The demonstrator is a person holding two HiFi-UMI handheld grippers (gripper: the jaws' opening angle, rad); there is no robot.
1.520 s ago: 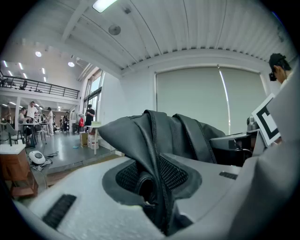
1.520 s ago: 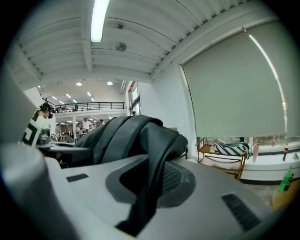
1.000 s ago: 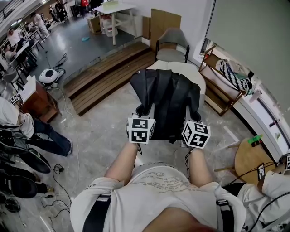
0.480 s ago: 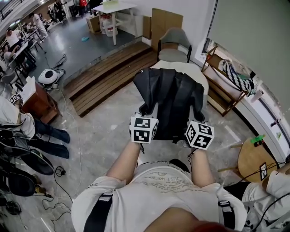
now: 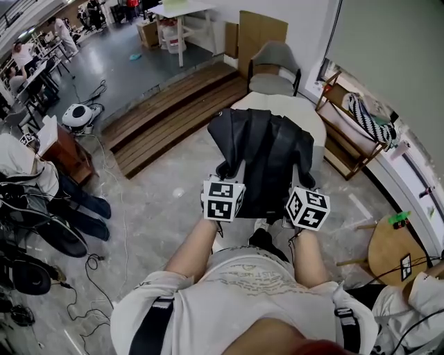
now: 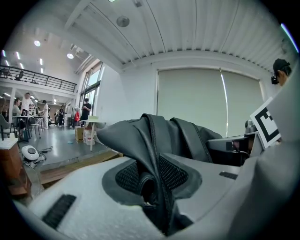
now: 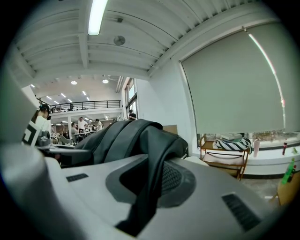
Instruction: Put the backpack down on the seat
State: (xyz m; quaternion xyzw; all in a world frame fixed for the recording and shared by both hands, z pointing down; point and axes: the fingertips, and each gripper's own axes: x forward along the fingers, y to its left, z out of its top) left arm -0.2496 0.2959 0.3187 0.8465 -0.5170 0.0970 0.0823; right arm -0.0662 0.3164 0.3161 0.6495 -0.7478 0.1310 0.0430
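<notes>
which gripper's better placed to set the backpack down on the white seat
Right, marginally, but it likely takes both. The left gripper and right gripper are each shut on the backpack, side by side, with the white seat straight ahead, reaching slightly further to the right.

Head view steeply downward; both gripper views close along shared backpack [image 5: 262,156]

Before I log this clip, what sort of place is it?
Probably an open-plan office or lab lounge: grey armchair and white seat by a blind-covered window, wooden steps down to a floor with tables and people.
</notes>
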